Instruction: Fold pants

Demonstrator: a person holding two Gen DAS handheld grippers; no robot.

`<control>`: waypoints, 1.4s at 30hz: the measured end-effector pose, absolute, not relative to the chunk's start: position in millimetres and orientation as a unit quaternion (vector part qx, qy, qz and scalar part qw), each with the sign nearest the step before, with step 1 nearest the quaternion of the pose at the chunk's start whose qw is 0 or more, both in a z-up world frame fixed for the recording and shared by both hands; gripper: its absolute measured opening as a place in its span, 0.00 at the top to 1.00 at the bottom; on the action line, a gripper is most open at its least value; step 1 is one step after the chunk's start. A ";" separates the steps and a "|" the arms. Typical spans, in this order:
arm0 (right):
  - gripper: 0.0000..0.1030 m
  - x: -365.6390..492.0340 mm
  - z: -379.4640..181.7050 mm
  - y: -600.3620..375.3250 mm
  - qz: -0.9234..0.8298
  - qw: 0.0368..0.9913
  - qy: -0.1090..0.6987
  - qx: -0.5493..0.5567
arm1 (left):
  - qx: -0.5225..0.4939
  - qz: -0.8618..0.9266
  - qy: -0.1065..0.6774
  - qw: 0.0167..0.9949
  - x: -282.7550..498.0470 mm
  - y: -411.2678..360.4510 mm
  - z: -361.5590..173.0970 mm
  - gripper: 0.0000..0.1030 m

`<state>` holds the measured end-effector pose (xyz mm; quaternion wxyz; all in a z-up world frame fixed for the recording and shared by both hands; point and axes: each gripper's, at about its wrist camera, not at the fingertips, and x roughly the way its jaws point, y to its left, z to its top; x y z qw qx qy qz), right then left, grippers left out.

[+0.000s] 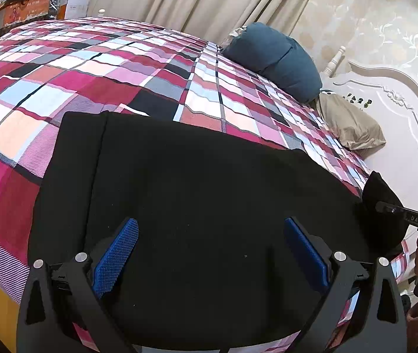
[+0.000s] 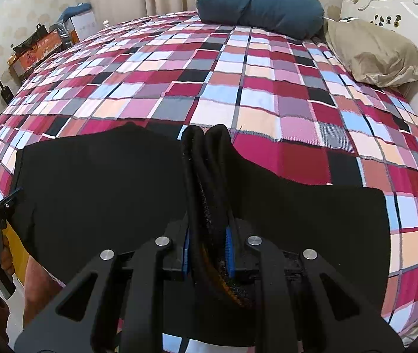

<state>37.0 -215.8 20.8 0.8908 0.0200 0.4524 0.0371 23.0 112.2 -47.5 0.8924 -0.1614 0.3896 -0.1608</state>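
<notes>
Black pants (image 1: 197, 206) lie spread on the checked bedspread (image 1: 97, 67). Right gripper (image 2: 209, 235) pinches a bunched edge tight, lifted ready to carry across (likely the fold); left gripper (image 1: 209, 253) hovers wide open, empty.

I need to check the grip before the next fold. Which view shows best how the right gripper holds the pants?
The right wrist view: the right gripper is shut on a bunched edge of the black pants, cloth between its blue pads. The left wrist view shows it only from the side at the frame edge.
</notes>
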 end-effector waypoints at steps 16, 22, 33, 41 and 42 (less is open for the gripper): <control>0.83 40.2 1.1 -187.1 0.055 0.883 0.466 0.010 | -0.155 -0.158 0.392 0.893 23.7 111.8 -50.0 0.05; 0.80 41.4 -7.1 -175.1 0.066 0.879 0.473 0.009 | -0.150 -0.157 0.392 0.894 24.9 111.4 -51.3 0.05; 0.66 35.6 -12.7 -162.6 0.134 0.865 0.477 0.072 | -0.136 -0.154 0.395 0.895 25.2 107.2 -51.7 0.05; 0.46 10.0 22.3 -229.6 0.223 0.864 0.409 0.189 | -0.128 -0.156 0.404 0.892 26.0 106.2 -49.2 0.05; 0.44 8.9 25.5 -247.5 0.214 0.868 0.400 0.202 | -0.129 -0.157 0.405 0.892 26.5 106.7 -49.0 0.05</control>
